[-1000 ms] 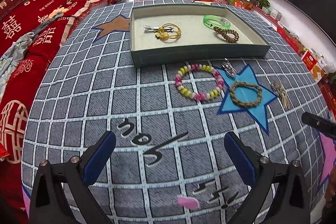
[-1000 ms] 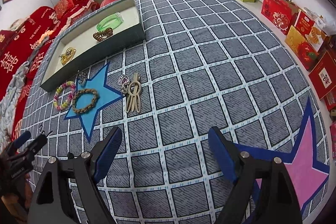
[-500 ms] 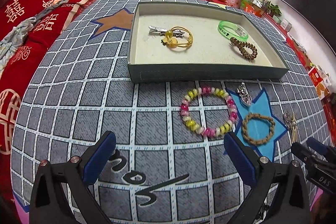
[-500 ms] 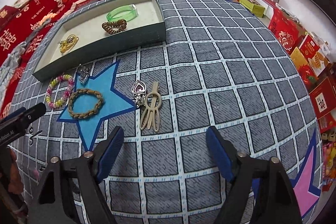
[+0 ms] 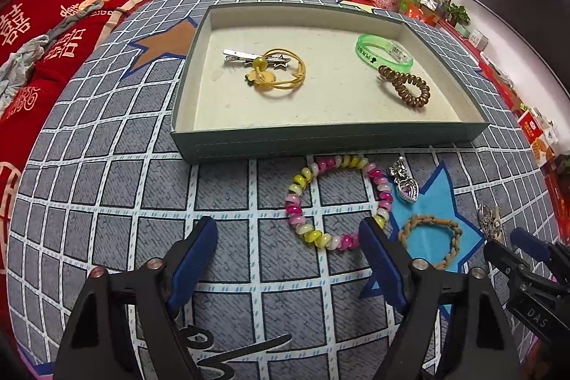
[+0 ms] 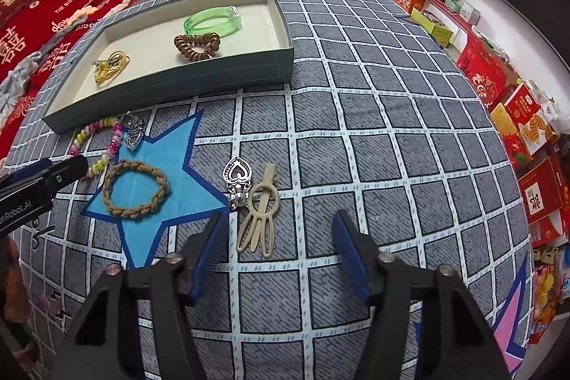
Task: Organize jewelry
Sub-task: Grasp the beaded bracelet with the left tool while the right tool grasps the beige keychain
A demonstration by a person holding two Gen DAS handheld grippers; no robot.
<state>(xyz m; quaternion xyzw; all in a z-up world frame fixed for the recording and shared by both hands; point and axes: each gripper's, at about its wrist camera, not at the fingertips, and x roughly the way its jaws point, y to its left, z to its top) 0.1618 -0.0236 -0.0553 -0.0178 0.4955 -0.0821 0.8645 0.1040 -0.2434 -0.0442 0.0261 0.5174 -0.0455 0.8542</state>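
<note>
We hold the left gripper [image 5: 288,237] with jaws apart just short of the pink-and-yellow bead bracelet [image 5: 335,202], which lies on the checked cloth [image 5: 107,187] before the tray's [image 5: 327,139] near wall. Our right gripper [image 6: 279,230], jaws likewise apart and empty, hovers over the beige hair clip [image 6: 260,216], touching a silver heart pendant [image 6: 238,177]. Between them lie a braided bracelet [image 6: 135,189] and second heart charm [image 5: 408,189]. The tray holds a green bangle [image 5: 383,50], brown coil tie [image 5: 404,86], and yellow hair tie [image 5: 281,73].
</note>
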